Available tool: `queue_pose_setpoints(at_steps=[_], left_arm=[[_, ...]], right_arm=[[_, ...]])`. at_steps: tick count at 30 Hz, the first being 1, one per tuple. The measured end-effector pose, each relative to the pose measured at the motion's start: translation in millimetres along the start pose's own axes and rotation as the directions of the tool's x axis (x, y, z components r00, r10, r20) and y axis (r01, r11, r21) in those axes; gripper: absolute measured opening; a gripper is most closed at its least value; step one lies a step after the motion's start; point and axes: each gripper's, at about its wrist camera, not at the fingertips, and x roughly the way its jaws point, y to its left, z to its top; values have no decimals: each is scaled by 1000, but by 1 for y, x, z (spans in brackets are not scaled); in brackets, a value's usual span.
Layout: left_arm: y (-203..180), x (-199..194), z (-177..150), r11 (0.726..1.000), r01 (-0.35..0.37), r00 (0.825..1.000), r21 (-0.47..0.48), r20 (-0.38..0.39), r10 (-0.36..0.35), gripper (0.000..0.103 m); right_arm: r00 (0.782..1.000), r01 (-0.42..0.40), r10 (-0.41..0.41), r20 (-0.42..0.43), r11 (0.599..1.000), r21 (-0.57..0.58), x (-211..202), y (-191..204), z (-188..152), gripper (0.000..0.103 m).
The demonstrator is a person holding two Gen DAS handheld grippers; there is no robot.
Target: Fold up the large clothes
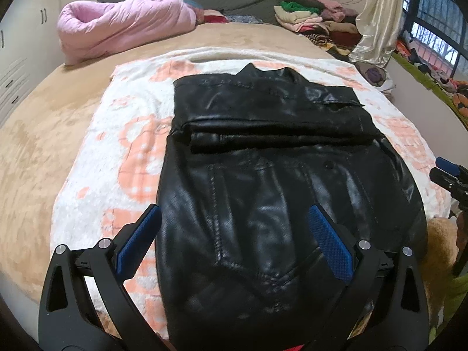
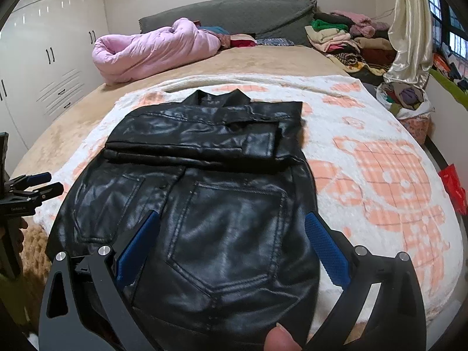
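Black leather jacket (image 1: 278,175), laid flat with sleeves folded across its upper part, collar at far end. Beneath it: white blanket (image 1: 117,146) with orange pattern, on a tan-covered bed (image 1: 44,117). Left gripper (image 1: 234,219), blue-padded jaws spread wide above the jacket's near hem. Right gripper (image 1: 447,175), partly visible at right edge. Far end: rolled pink quilt (image 1: 122,26); stacked clothes (image 1: 316,17).

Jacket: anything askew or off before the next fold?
Mostly tidy. The black leather jacket lies flat on the white-and-orange blanket, sleeves folded across. One oddity: a fingertip pokes in at the bottom of the right wrist view, over the hem.
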Motion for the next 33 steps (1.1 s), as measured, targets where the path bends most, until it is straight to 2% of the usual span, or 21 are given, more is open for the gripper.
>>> queue_pose_setpoints(at_steps=[24, 31, 33], left_arm=[[34, 4, -38, 997, -67, 993, -47, -96, 63, 94], [49, 6, -52, 995, -61, 990, -82, -131, 50, 94], [57, 7, -57, 994, -34, 989, -104, -144, 19, 94]], right_arm=[[990, 37, -32, -135, 999, 31, 1, -35, -53, 99], [983, 26, -16, -184, 998, 49, 7, -42, -69, 99], [980, 19, -7, -201, 998, 59, 10, -45, -73, 99]])
